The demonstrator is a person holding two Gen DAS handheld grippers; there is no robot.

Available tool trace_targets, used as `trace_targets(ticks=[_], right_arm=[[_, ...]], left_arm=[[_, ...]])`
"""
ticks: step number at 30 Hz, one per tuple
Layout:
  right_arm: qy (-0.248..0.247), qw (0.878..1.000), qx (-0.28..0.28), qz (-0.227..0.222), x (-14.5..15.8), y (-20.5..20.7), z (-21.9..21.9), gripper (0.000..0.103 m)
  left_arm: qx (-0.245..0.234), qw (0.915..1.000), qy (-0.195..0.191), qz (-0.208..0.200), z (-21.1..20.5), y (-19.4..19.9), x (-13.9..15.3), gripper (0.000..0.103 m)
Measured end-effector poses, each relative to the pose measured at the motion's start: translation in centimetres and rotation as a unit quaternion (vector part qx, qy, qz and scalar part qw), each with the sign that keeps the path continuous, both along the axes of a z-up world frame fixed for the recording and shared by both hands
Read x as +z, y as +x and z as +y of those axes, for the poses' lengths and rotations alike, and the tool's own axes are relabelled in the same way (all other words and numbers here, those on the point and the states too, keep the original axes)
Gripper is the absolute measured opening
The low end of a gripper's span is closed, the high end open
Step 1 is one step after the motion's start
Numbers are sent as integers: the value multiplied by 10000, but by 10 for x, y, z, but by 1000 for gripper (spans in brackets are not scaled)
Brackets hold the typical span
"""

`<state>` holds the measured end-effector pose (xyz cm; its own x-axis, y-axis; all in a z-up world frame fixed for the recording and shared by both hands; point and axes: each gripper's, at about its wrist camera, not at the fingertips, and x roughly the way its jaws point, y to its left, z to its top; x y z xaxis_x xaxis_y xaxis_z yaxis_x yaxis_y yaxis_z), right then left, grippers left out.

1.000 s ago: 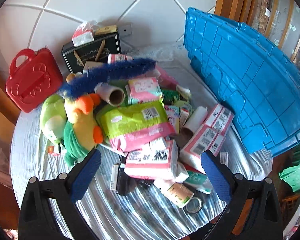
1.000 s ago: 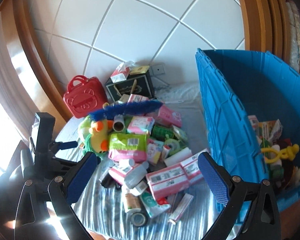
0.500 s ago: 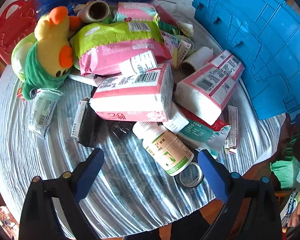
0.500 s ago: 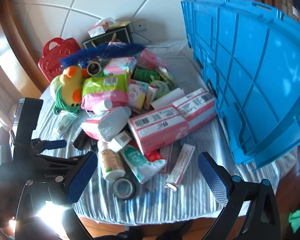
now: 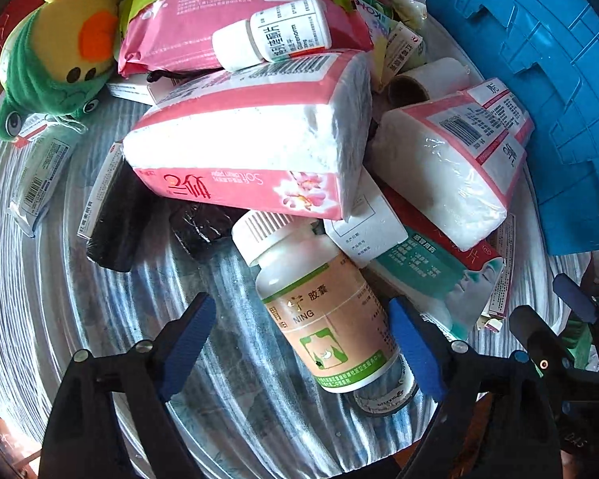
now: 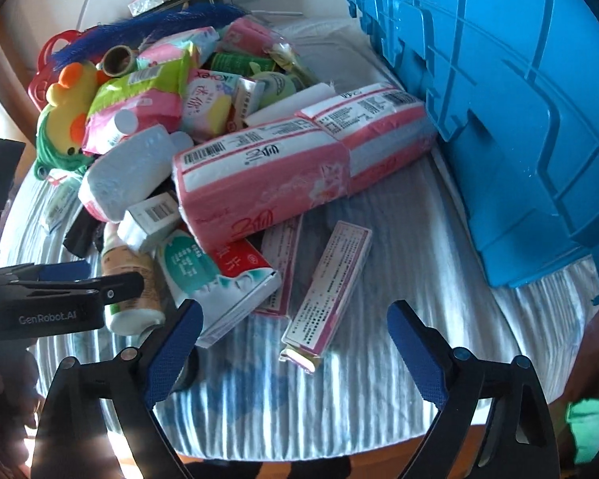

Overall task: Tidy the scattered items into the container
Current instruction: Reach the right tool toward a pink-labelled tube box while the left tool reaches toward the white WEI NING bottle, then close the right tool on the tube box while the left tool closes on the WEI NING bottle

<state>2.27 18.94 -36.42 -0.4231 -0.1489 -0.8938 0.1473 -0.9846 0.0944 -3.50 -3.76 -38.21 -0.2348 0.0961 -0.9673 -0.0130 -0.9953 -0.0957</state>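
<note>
the left gripper (image 5: 299, 339) is closing, wide fingers straddling a white pill bottle (image 5: 319, 303) lying on the striped desk (image 5: 100, 319); the right gripper (image 6: 293, 349) is closing around a slim pink box (image 6: 331, 287), untouched. each is best gripped across its width, then carried to the blue container (image 6: 519, 99)

I count two pink tissue packs (image 6: 259, 175) (image 6: 379, 135) and one more lying end-on (image 6: 127, 171). I see two pill bottles: the big one with the green label (image 5: 323, 311) and a small white one (image 5: 271, 38). One duck plush (image 5: 64, 36), one blue crate (image 6: 519, 119), one roll of tape (image 5: 383, 395), one long pink box (image 6: 327, 291), one cardboard tube (image 5: 427, 84). The smaller packets I cannot count.
</note>
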Motion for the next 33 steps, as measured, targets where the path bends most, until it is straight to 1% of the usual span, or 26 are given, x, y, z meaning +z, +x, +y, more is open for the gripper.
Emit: trace_targets(ticks=[3,4,5,10,13,16,17,20,24,27,30,33], right_arm=[[132,9997,-152,-134,-12,-5,2,86],[153,9995,-215,-158,-14,-5,3,83],[178,9993,-276,-173,-16,-5,5,82],[308,9982,-434,-283,-27,-3,10,76],[303,9975,-538,-348,-35,-7,15,71],[264,9975,-592,-277,-36,-10,16,70],[246,9975,-610,-263,-35,-11,16,66],[196,9963,-810,-231,-32,-14,20,59],[278,9946,-969,-260,-34,-18,23,58],[361,9943,-957,-311,-37,-24,18,56],[385,9934,-998,-424,-44,-29,15,50],[438,9935,-969,-415,-44,-31,11,45]], left_arm=[[-27,9998,-185,21,1,2,-1,80],[-8,9996,-276,-1,-2,3,-2,80],[26,9994,-350,-35,-5,5,-3,79],[82,9986,-488,-192,-23,13,-16,78],[130,9987,-436,-241,-31,17,-21,73],[81,9990,-377,-236,-33,19,-24,68],[62,9990,-364,-240,-33,19,-24,67],[61,9992,-327,-228,-33,20,-24,67],[39,9993,-310,-217,-33,21,-25,67],[11,9993,-329,-194,-31,20,-24,67],[-26,9993,-346,-167,-30,20,-24,67],[-72,9993,-352,-138,-29,20,-24,66]])
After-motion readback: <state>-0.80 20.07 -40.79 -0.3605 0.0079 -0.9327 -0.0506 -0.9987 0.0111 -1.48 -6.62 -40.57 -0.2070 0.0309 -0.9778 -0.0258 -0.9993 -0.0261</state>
